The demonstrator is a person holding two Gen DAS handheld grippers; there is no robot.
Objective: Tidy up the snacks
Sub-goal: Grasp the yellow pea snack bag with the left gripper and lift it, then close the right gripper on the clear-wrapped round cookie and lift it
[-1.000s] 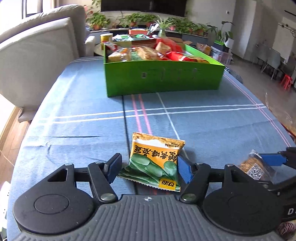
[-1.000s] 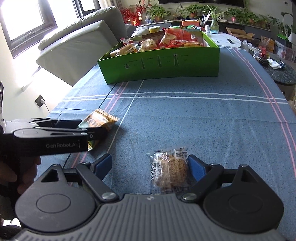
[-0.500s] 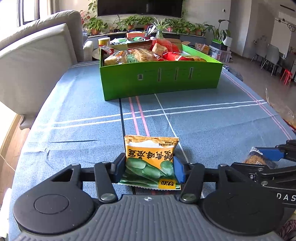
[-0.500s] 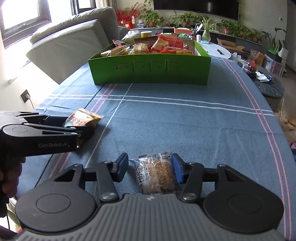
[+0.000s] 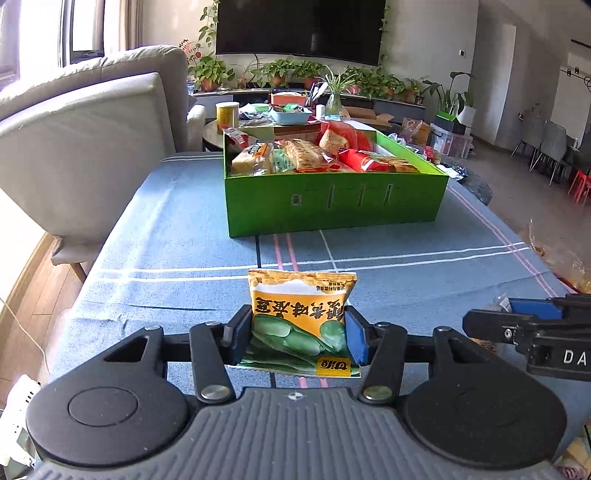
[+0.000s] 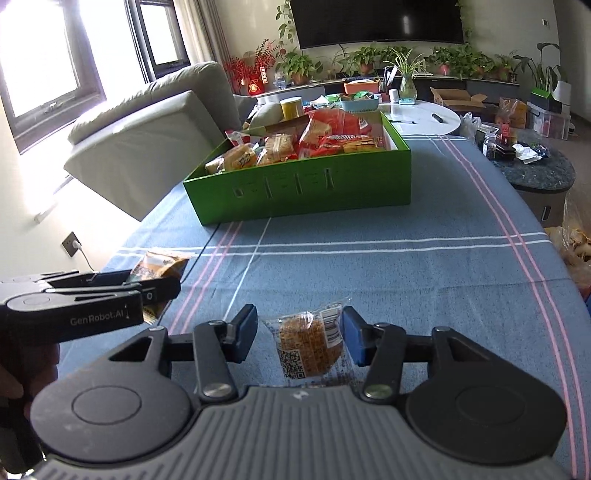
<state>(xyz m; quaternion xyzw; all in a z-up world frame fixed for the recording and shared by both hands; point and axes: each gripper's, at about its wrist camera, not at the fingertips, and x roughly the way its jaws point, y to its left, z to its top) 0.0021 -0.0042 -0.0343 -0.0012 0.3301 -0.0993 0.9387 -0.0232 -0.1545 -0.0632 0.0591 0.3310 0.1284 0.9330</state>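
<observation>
1. Packet grip: the left tool [image 5: 299, 334] is clamped on the bean packet [image 5: 300, 321], ready to carry it to the green box [image 5: 332, 201] farther up the table [image 5: 166, 229].
2. The right tool [image 6: 299, 338] brackets the cracker pack [image 6: 310, 345]; only its right pad touches, the left stands clear.
3. Only the right view shows that gap; the left view shows its own grip.

Living room: pale grey sofa [image 5: 92, 122] along the window side, bright daylight through dark-framed windows [image 6: 48, 70], wood floor [image 5: 33, 295] beneath. Far wall: large dark television [image 5: 299, 29] above a long row of potted plants [image 5: 295, 72]. Round white side table [image 6: 424, 120]; grey chairs [image 5: 546, 144] at right.
</observation>
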